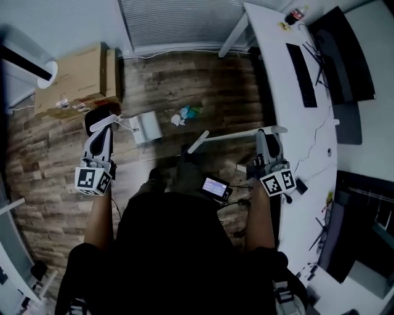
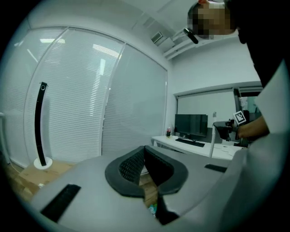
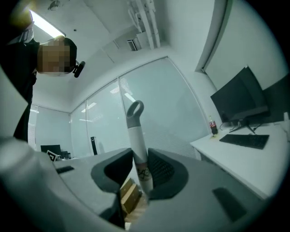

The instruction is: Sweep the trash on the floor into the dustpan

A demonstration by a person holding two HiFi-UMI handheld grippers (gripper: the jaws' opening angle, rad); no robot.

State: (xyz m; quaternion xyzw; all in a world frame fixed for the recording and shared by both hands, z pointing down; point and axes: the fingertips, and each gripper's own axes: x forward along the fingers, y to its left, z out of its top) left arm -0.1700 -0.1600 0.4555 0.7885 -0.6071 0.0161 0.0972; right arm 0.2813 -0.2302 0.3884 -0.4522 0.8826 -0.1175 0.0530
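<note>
Crumpled white and teal trash lies on the wood floor ahead of me. A white dustpan stands just left of it, apart from it. Its white handle crosses the tips of my left gripper, which is shut on it. In the left gripper view the jaws are pressed together, with a teal scrap showing below them. My right gripper is shut on the white broom handle. That handle runs up between the pads to a grey loop.
A cardboard box sits on the floor at the back left, beside a slim black stand on a white base. A long white desk with a keyboard, a monitor and a bottle runs along the right. Blinds cover the far window.
</note>
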